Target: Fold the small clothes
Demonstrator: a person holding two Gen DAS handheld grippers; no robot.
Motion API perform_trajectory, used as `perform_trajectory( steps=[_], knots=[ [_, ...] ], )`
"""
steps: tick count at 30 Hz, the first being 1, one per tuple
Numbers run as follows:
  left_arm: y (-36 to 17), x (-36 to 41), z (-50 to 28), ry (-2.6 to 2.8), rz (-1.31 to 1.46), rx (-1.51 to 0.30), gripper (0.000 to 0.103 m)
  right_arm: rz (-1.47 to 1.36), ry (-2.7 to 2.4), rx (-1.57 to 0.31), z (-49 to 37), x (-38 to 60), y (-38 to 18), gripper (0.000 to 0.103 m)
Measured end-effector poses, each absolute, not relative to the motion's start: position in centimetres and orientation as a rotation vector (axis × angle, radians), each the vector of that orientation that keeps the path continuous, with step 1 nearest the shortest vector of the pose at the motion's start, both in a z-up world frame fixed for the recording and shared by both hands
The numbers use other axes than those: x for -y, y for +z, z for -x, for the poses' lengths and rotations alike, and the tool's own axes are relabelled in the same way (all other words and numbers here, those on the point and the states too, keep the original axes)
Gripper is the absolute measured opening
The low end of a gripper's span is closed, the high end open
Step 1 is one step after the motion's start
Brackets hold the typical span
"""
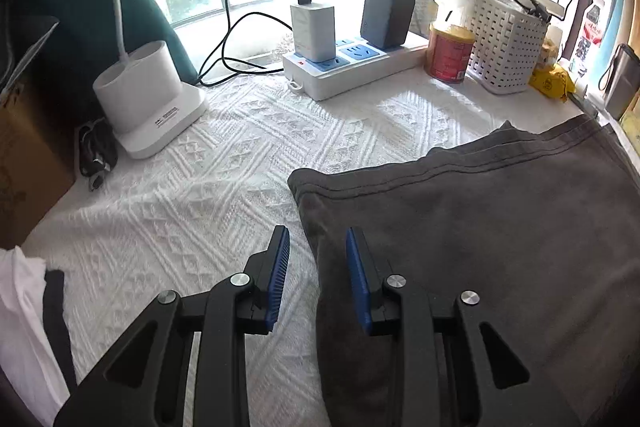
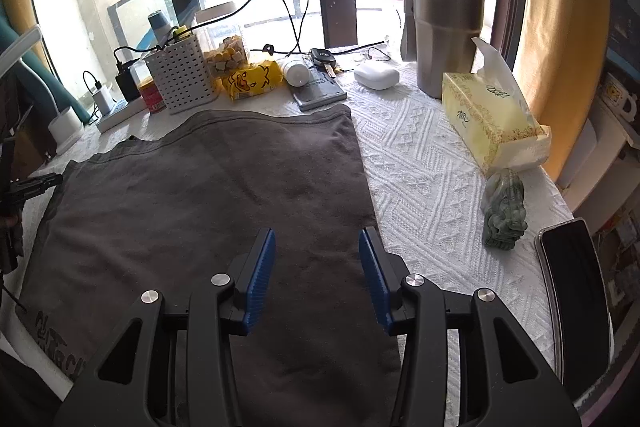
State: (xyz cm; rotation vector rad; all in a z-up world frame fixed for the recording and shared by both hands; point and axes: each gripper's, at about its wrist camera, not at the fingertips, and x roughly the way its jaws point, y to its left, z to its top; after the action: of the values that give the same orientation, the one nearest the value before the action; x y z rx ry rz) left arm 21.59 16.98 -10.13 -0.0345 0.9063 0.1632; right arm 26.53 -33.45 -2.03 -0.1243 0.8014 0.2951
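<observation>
So the dark grey shirt (image 2: 208,195) lies flat mid-tabletop. We've got the left gripper (image 1: 318,259) straddling its left edge and the right gripper (image 2: 318,259) over its right edge, both jaws spread, pinching nothing. We reckon we're between folds; next, nip both edges.

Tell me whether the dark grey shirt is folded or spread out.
Partly folded: the dark grey cotton shirt lies flat, doubled hem bands stacked at its far edge.
</observation>
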Motion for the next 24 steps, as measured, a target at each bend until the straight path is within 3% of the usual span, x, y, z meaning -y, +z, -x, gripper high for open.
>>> perform_trajectory(
  steps=[1,3,13,24],
  knots=[
    [-10.4,-17.1,-21.9,0.162,0.02,-0.912,0.028,0.124,0.289,-0.803,-26.6,33.5,-2.0,0.046],
    [-10.8,-17.7,-22.1,0.19,-0.009,-0.895,0.001,0.121,0.276,-0.807,-26.6,33.8,-2.0,0.046],
    [-9.5,-21.4,-21.0,0.281,0.094,-0.841,0.0,0.132,0.276,-0.828,-27.0,33.2,-2.7,0.046],
    [-8.5,-15.9,-19.2,0.146,0.091,-0.861,0.001,0.13,0.288,-0.837,-26.1,33.0,-3.1,0.046]
  ],
)
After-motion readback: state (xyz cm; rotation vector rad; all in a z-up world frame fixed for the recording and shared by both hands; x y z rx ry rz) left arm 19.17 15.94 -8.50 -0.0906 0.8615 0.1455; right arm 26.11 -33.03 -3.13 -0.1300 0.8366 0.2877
